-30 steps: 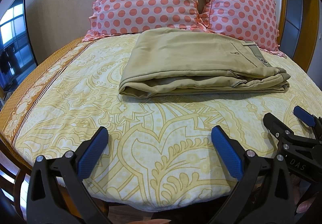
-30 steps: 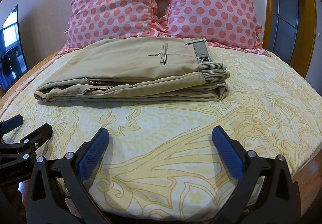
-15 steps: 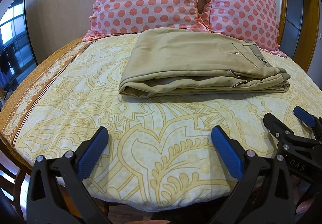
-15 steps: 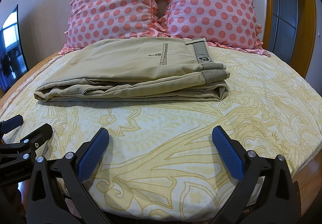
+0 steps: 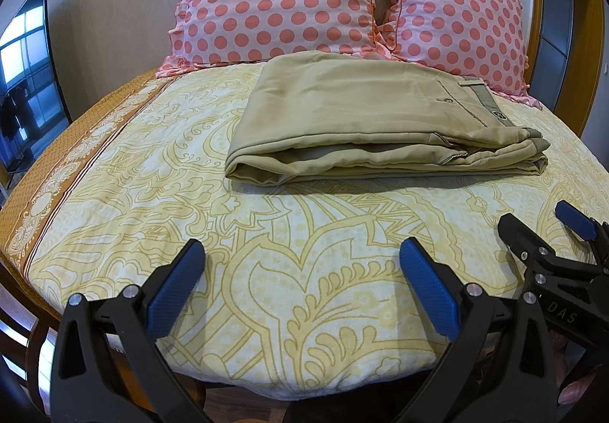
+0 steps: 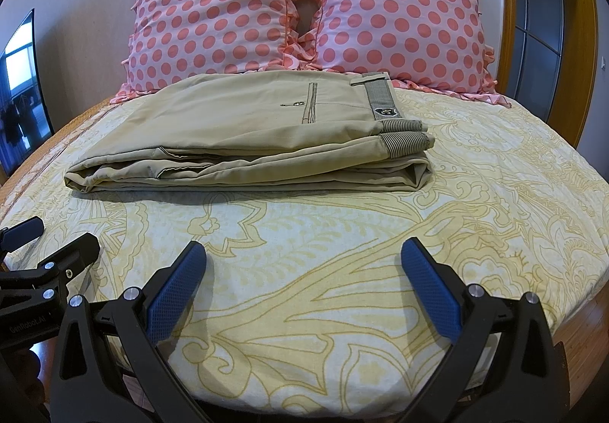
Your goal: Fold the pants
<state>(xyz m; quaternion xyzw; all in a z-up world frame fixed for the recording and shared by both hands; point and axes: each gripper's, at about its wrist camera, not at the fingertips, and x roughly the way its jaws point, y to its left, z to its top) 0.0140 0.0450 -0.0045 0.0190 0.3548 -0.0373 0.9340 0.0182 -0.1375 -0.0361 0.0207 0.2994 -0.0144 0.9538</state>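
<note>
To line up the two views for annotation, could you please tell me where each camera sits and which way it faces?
Left wrist: on the left gripper at the bed's near edge, facing the headboard; sees the folded pants, own open blue fingers, and the right gripper at right.
Right wrist: on the right gripper, beside it and facing the same way; sees the pants, own open fingers, and the left gripper at left.
Shared: pants, polka-dot pillows, yellow bedspread.

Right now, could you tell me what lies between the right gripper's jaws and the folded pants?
Only bare yellow patterned bedspread lies between the right gripper and the pants, as the right wrist view shows.
</note>
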